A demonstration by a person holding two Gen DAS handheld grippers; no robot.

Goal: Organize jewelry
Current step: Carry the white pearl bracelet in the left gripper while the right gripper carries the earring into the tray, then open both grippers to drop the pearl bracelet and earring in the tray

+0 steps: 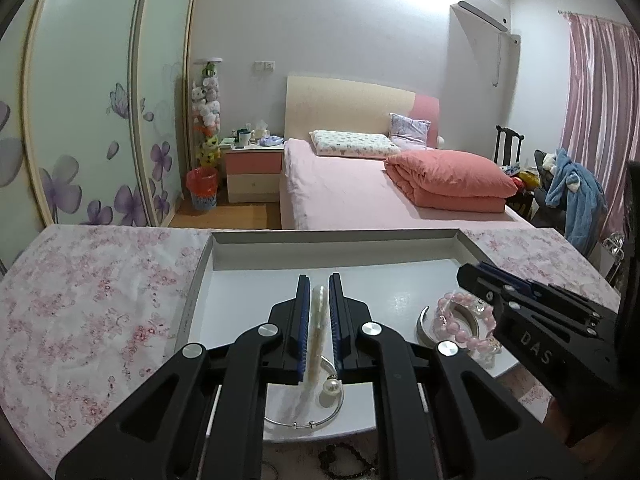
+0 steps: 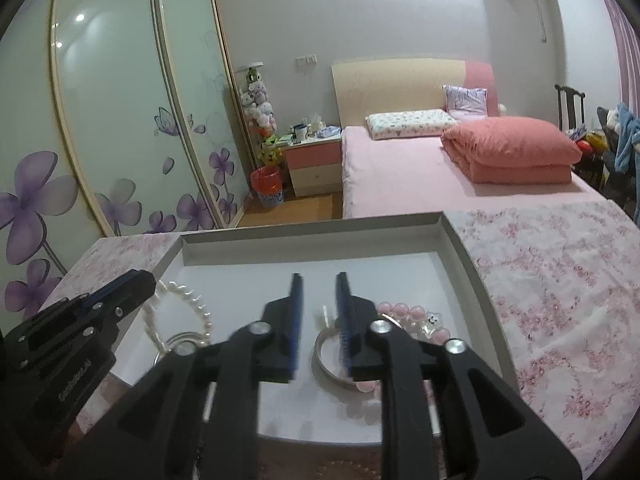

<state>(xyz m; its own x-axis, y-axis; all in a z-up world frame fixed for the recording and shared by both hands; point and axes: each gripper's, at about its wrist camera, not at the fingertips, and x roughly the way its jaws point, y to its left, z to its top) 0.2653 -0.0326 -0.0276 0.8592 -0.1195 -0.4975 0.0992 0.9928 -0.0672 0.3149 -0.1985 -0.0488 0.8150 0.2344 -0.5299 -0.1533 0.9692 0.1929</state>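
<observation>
A shallow white tray (image 1: 336, 236) lies on the flowered cloth. My left gripper (image 1: 319, 280) is shut on a white pearl bracelet (image 1: 319, 320), whose strand runs between its blue pads. Below it in the tray rests a thin silver bangle with a pearl (image 1: 334, 390). At the tray's right lie a pink bead bracelet (image 1: 460, 320) and a silver cuff (image 1: 422, 328). In the right wrist view my right gripper (image 2: 319, 280) stands open over the tray (image 2: 312, 226), pads pressing on nothing. The silver cuff (image 2: 326, 354) and the pink bead bracelet (image 2: 404, 314) lie beneath its right finger. The left gripper (image 2: 144, 278) holds the pearl bracelet (image 2: 196, 308) at the left.
A pink flowered tablecloth (image 1: 88, 300) covers the table around the tray. A dark bead strand (image 1: 348, 460) lies on the cloth in front of the tray. Beyond the table stand a pink bed (image 1: 360, 184), a wardrobe at left and a chair with clothes at right.
</observation>
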